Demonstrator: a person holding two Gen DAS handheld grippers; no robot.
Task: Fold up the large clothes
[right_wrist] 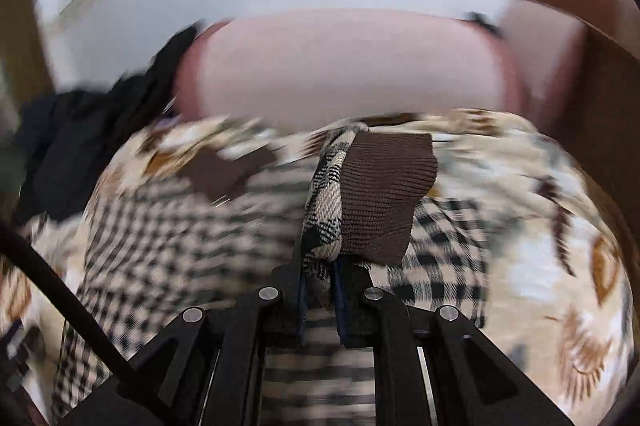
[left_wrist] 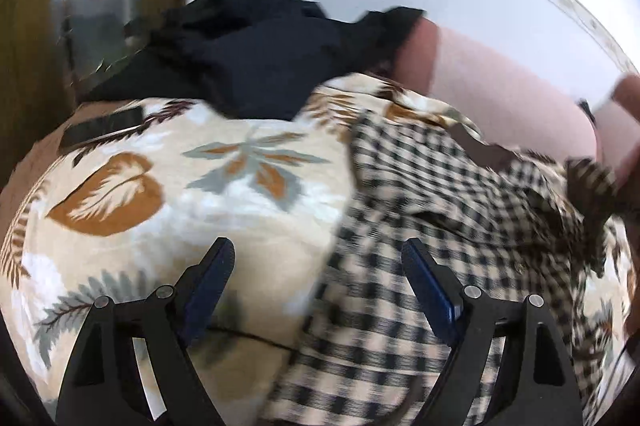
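Observation:
A beige and black checked garment [left_wrist: 420,226] lies spread over a leaf-print bedspread [left_wrist: 160,185]. My left gripper [left_wrist: 320,258] hangs open above the garment's left edge, nothing between its blue pads. In the right wrist view the same checked garment [right_wrist: 160,226] is blurred with motion. My right gripper [right_wrist: 320,274] is shut on a bunched fold of it, with the brown ribbed cuff [right_wrist: 384,193] hanging just beyond the fingertips. In the left wrist view that lifted part [left_wrist: 592,185] shows at the far right, blurred.
A heap of black clothes [left_wrist: 248,65] sits at the back left of the bed. A pink padded headboard [right_wrist: 340,73] runs along the far side under a pale wall. A dark remote-like object [left_wrist: 100,129] lies on the bedspread at the left.

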